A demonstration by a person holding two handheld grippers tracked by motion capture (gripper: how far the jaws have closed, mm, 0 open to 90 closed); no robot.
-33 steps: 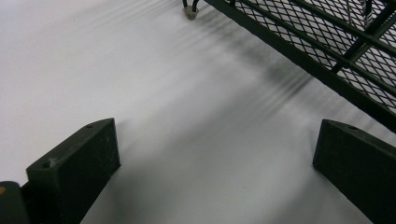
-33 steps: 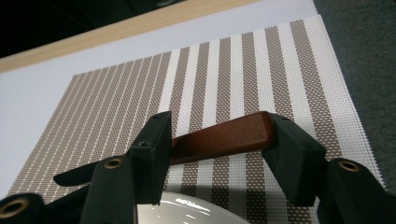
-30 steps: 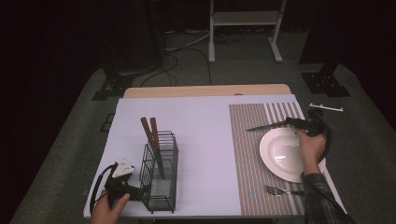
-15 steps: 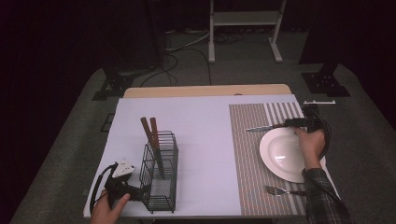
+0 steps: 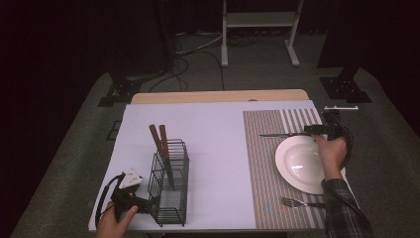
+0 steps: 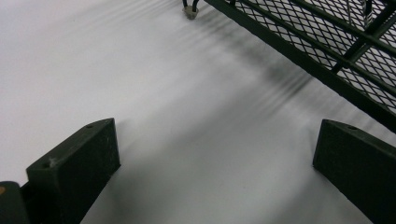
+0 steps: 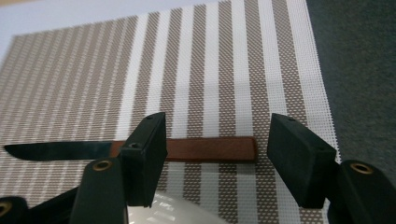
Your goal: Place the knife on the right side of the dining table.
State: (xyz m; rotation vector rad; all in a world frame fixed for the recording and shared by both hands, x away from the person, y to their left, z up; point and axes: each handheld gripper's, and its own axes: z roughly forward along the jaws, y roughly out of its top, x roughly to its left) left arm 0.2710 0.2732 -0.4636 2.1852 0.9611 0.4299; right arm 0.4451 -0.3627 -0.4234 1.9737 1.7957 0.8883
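Two black jaws of the right gripper (image 7: 215,158) stood apart, having just been opening, with the knife (image 7: 140,150) lying flat on the striped mat (image 7: 205,60) beyond them, unpinched, just behind the plate (image 5: 302,163). Over by the wire basket (image 5: 171,186), the left gripper (image 6: 215,168) rested wide open on the white table (image 5: 218,148), holding nothing.

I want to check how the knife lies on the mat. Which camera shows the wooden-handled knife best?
The right gripper view: the brown wooden-handled, steel-bladed knife lies close up, flat on the brown-and-white striped woven placemat, its handle between the right gripper's open jaws. The high view shows it small, beyond the white round plate.
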